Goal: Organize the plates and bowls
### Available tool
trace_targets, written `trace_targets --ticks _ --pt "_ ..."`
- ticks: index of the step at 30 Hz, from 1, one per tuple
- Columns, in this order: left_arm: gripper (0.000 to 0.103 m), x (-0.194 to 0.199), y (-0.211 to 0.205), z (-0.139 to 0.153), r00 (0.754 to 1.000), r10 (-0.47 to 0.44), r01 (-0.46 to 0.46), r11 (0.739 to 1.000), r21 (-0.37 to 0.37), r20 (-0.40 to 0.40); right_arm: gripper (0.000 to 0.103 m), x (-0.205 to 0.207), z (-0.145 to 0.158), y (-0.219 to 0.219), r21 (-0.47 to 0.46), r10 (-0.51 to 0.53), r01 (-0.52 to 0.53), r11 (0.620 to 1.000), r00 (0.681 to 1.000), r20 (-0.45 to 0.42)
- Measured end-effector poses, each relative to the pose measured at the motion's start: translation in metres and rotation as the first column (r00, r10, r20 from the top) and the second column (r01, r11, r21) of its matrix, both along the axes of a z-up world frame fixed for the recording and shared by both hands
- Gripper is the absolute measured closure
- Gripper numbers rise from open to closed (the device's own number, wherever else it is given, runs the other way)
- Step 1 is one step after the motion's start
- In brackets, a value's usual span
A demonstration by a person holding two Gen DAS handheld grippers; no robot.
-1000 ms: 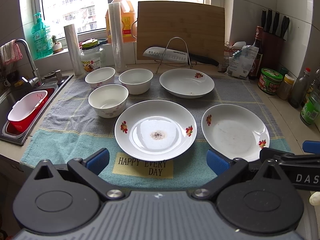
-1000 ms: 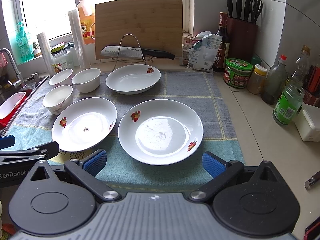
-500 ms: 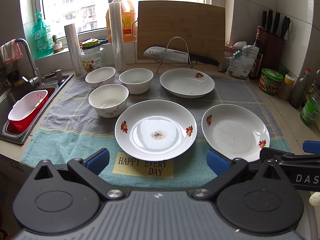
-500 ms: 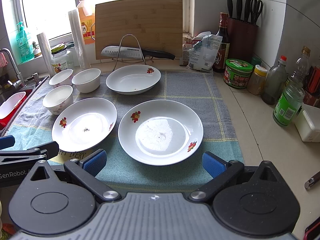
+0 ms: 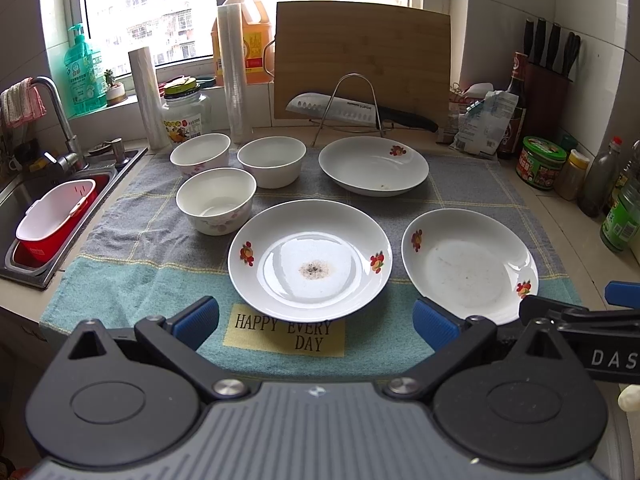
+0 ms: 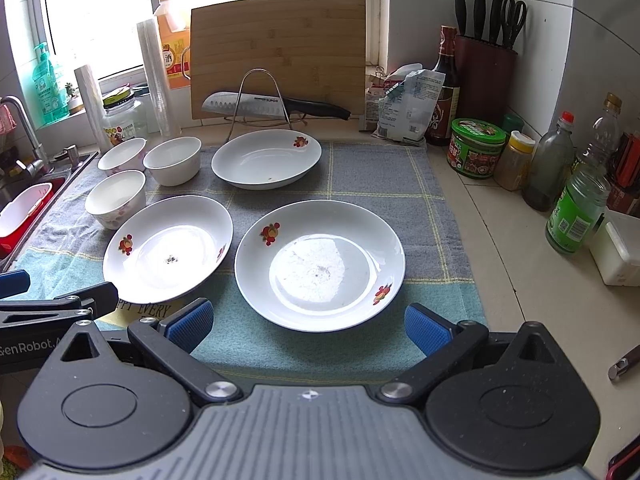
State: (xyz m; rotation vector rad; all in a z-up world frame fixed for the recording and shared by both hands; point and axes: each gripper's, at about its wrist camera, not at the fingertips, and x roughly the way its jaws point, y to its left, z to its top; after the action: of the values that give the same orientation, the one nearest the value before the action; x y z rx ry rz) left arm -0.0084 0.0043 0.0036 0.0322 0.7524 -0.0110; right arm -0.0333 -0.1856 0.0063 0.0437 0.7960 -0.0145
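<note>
Covering most of the counter before me is a checked towel (image 5: 132,240), grey at the back and teal at the front, with a yellow patch (image 5: 285,334) lettered "HAPPY EVERY DAY" at its near edge. Propped upright against the back wall stands a bamboo cutting board (image 5: 362,60), and a santoku knife (image 5: 352,111) lies across a wire rack (image 5: 354,108) in front of it. Three white flower-printed plates lie on the towel: the centre plate (image 5: 310,258), marked with a dark speckled stain, sits directly ahead of my left gripper (image 5: 316,320); the right plate (image 6: 320,264) sits directly ahead of my right gripper (image 6: 308,326), just beside the centre plate; the far plate (image 5: 374,165) rests near the wire rack. Three white bowls cluster at the towel's left rear: the near bowl (image 5: 216,200) just beside the centre plate, the middle bowl (image 5: 272,160) and the far-left bowl (image 5: 200,154) behind it. Both my grippers hover at the near edge of the towel with blue pads (image 5: 196,320) spread wide and nothing between them, apart from every dish. To the left, a red-and-white basin (image 5: 52,220) sits in the sink (image 5: 24,276). On the right, a green-lidded jar (image 6: 476,148) and bottles line the counter.
</note>
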Motion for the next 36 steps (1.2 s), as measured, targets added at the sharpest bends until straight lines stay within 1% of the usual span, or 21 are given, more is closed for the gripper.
trace_targets --ticks 23,30,36 --pt "0.001 0.011 -0.010 -0.002 1.000 -0.003 0.003 1.000 -0.004 -0.013 0.000 0.002 -0.003 -0.002 -0.005 0.019 -0.019 1.000 1.000 0.003" --pt "0.001 0.016 -0.017 -0.009 0.999 -0.044 0.044 0.999 0.006 -0.025 0.000 0.003 -0.004 -0.007 0.023 0.054 -0.054 0.998 0.998 0.011" --pt "0.001 0.020 -0.027 -0.022 0.992 -0.103 0.104 0.994 0.018 -0.069 0.000 0.005 -0.006 -0.016 0.028 0.044 -0.044 0.999 0.999 0.004"
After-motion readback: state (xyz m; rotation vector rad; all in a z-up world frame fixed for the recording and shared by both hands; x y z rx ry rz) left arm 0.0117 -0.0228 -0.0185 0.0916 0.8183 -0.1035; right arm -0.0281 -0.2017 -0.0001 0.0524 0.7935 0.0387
